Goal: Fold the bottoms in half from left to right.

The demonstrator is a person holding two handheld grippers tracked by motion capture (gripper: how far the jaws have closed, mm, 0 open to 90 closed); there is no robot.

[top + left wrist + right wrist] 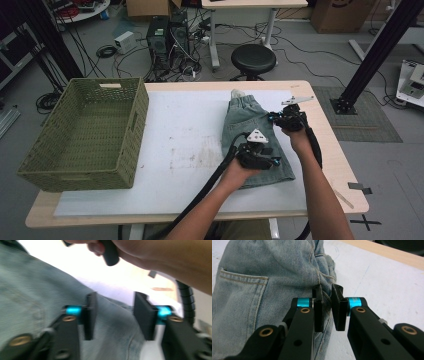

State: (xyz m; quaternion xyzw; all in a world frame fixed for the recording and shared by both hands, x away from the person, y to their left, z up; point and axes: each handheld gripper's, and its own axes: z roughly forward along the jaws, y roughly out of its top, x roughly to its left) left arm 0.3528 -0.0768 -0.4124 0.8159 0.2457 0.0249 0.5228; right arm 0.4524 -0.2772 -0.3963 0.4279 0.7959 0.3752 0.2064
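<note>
Denim shorts (248,131) lie flat right of centre in the high view, on the white-covered table (175,150). Right gripper (327,308) pinches their side seam, jaws nearly closed on the fabric. Left gripper (113,315), jaws spread apart, straddles the lower hem.

Grey floor (320,55) strewn with cables, black stool (253,58) behind the table (345,175)

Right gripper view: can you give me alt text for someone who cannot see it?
The right gripper, jaws nearly closed, pinches the side edge of pale blue denim shorts lying on a white table cover. A back pocket shows at left.
</note>
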